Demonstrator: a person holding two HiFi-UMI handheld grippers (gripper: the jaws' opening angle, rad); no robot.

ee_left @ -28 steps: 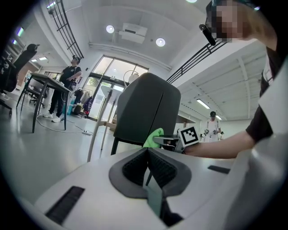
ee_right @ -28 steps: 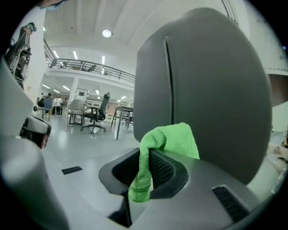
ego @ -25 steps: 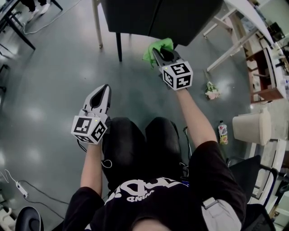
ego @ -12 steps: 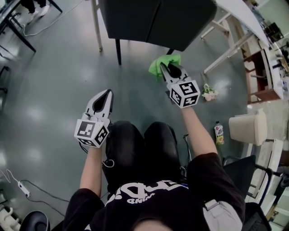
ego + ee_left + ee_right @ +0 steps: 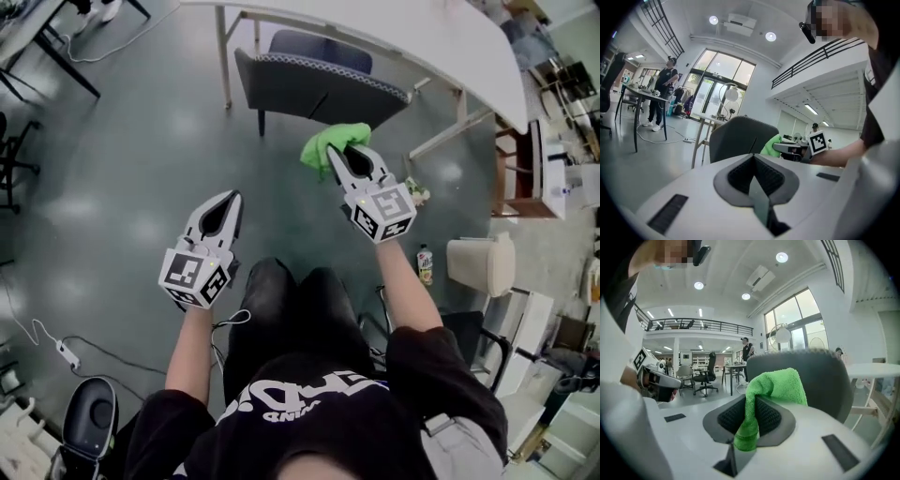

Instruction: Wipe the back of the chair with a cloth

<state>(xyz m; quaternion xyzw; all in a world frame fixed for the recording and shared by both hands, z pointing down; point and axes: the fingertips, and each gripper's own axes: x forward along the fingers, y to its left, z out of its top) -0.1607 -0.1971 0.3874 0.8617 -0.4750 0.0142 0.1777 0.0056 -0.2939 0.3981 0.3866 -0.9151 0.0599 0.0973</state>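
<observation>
Your right gripper [image 5: 345, 155], clamped on the green cloth [image 5: 326, 142], has drawn back from the chair [image 5: 319, 89], whose back now seems to sit just clear of the cloth, so wiping looks paused, while your left gripper [image 5: 225, 202] hangs closed and empty.

The chair [image 5: 319, 89] stands ahead of you, partly under the desk [image 5: 441, 42]. Your right claw [image 5: 347, 155], with the cloth [image 5: 323, 142] in it, is near the chair's back. Your left claw [image 5: 226, 202] is nearer you, on the left.
</observation>
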